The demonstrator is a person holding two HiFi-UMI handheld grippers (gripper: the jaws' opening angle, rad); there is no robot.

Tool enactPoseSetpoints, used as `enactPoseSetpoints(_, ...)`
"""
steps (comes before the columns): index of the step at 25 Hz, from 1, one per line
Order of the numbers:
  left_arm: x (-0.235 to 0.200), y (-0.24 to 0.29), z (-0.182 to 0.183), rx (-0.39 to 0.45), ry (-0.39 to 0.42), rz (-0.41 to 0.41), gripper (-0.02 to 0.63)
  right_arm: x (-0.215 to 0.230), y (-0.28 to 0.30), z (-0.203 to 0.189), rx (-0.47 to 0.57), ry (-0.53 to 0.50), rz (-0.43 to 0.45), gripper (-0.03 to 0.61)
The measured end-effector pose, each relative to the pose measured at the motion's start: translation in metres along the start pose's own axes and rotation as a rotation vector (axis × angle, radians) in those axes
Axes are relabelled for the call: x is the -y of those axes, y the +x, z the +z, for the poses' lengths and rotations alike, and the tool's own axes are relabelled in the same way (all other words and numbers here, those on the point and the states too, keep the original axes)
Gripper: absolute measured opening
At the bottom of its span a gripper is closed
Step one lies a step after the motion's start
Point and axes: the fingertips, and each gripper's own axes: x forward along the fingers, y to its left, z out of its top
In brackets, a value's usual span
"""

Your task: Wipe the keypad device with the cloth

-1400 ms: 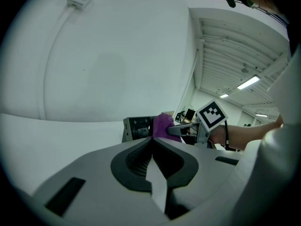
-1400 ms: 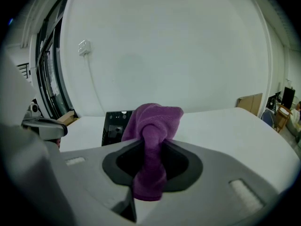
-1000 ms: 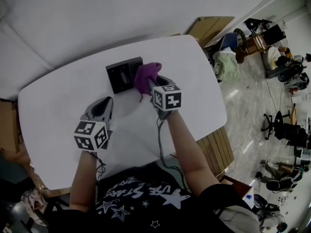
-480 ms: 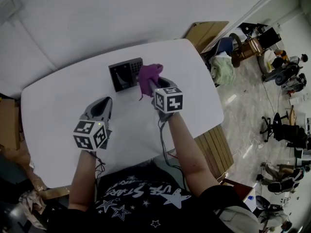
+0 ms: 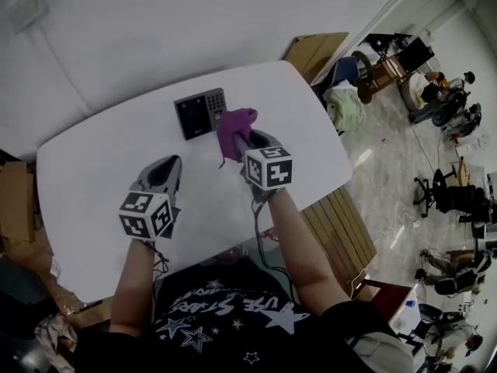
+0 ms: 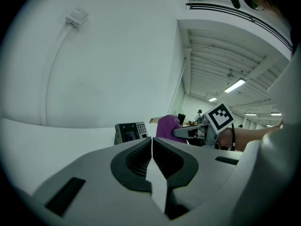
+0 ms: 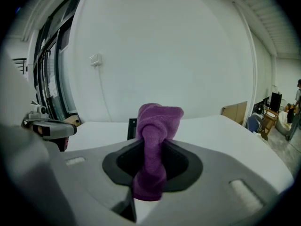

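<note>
The dark keypad device [image 5: 199,112] stands on the white table [image 5: 101,185] near its far edge, with its screen and keys facing me [image 6: 131,133]. A purple cloth [image 5: 234,128] is bunched in my right gripper [image 5: 242,140], which is shut on it just right of and in front of the device. In the right gripper view the cloth [image 7: 155,140] rises between the jaws and hides most of the device [image 7: 132,127] behind it. My left gripper [image 5: 161,174] hovers over the table's middle, jaws shut and empty [image 6: 151,160], well short of the device.
Cardboard [image 5: 313,51] leans at the table's far right corner. Right of the table lie an open floor, a pale-green covered chair [image 5: 345,99] and office chairs [image 5: 443,200]. A slatted wooden panel [image 5: 338,224] stands by the table's right edge. A white wall runs behind the table.
The right gripper with the cloth has come off the device towards me and to the right, so the whole device face now shows. The left gripper has stayed in place.
</note>
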Motion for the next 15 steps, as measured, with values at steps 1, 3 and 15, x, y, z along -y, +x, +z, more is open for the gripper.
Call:
enactPoseSetpoints(1,0.001,-0.003,0.0,-0.001,0.003,-0.011,0.014,-0.006,-0.004,-0.001,0.005,0.004,-0.003,0.098)
enactPoseSetpoints(3,0.0,-0.008,-0.002,-0.005,0.013,-0.032,0.014,-0.017,-0.008,-0.002,0.015,0.015,-0.01,0.098)
enactPoseSetpoints(15,-0.01,-0.024,-0.016,-0.084,0.039,-0.131,0.014,-0.06,-0.024,-0.015,0.022,0.075,-0.054,0.098)
